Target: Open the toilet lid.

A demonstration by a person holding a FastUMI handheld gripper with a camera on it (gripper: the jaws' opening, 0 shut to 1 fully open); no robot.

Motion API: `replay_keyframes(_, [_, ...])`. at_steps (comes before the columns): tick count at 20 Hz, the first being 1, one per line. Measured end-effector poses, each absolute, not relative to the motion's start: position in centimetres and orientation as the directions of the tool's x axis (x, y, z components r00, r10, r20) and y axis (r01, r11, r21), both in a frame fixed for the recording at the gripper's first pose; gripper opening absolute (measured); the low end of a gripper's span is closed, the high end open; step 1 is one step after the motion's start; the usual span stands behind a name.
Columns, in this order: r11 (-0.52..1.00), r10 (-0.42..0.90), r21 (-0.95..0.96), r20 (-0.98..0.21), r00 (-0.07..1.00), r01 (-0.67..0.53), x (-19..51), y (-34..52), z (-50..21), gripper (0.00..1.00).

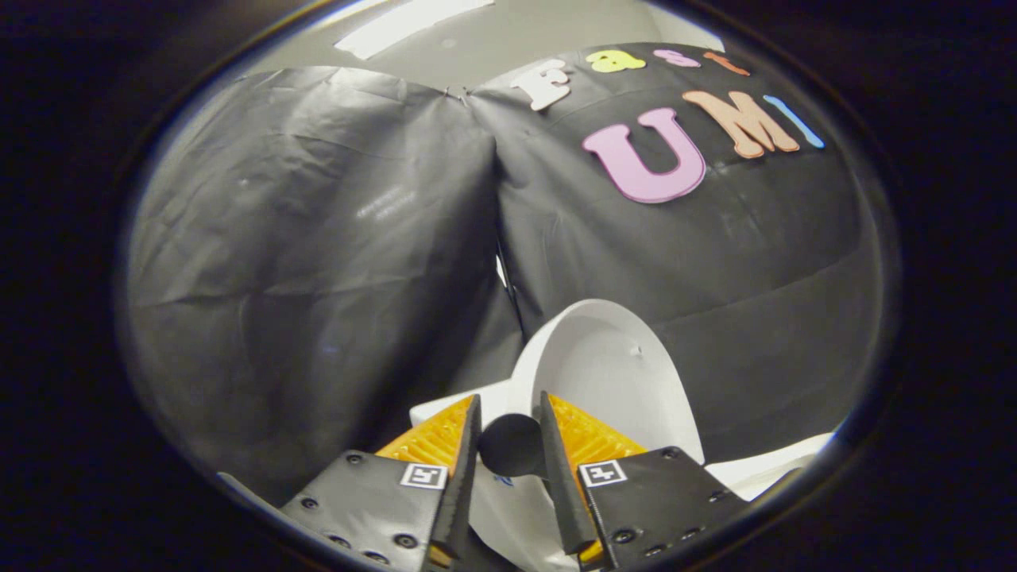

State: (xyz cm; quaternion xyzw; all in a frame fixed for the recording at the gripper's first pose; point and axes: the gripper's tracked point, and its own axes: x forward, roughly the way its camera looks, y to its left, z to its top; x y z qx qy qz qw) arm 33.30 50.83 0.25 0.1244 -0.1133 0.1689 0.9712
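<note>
The white toilet lid (612, 373) stands raised and nearly upright just beyond my fingers, its hollow inner side facing me and its top leaning toward the black cloth wall. My gripper (511, 397) is open, with a narrow gap between the fingers. The lid's left rim comes down into that gap, with a dark round shadow below it. Neither finger visibly presses on the rim. More white surface shows low between the fingers.
A white part of the toilet (763, 469) runs off to the right behind the right finger, and a white corner (429, 413) pokes out left of the left finger. Black cloth walls (318, 278) meet in a corner close behind the lid.
</note>
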Motion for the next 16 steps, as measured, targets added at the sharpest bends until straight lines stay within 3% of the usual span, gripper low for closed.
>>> replay_keyframes(5, [0.936,0.192,0.203,0.387,0.902,-0.286,30.8,46.5,5.2,0.44])
replay_keyframes(8, [0.963,0.064,0.211,0.43,0.901,-0.169,29.4,41.3,8.3,0.44])
replay_keyframes(16, [0.994,-0.1,0.082,0.418,0.903,0.072,24.4,30.4,10.8,0.44])
